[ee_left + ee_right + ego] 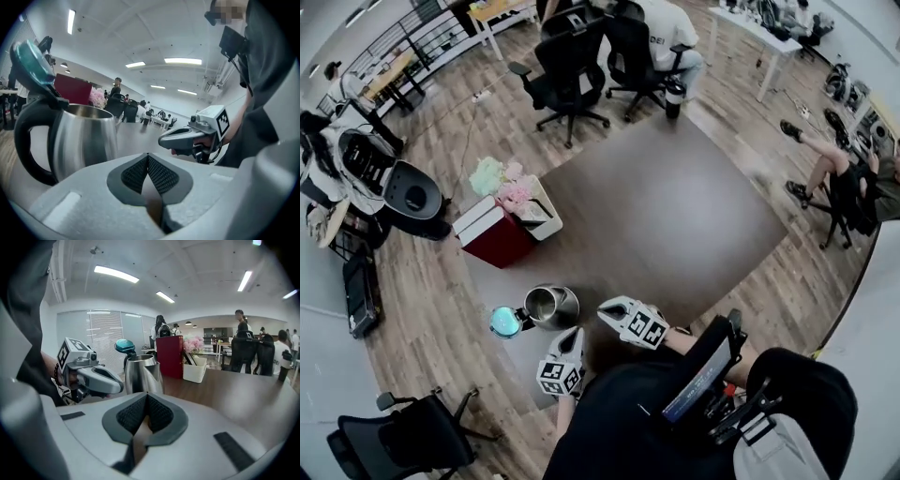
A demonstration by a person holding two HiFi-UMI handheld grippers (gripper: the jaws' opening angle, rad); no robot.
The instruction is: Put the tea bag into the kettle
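Left claw [148,160] and right claw [146,399] pressed together beside open-lidded kettle [551,306]; red box [494,234] beyond.

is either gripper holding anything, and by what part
Nothing is held: the left gripper and right gripper are both shut with nothing between them; the kettle stands free.

the kettle [551,306] is shiny steel silver with a black handle and a translucent teal lid [504,322]. the table [675,206] is dark brown, and the floor [441,319] is light wood planks. the box [492,239] is deep red. the white container [548,220] holds pink and pale green flowers [500,183]. the left gripper [148,157] and right gripper [146,397] are pale grey, with black cross-hatched pads [161,176] and black-and-white square markers.
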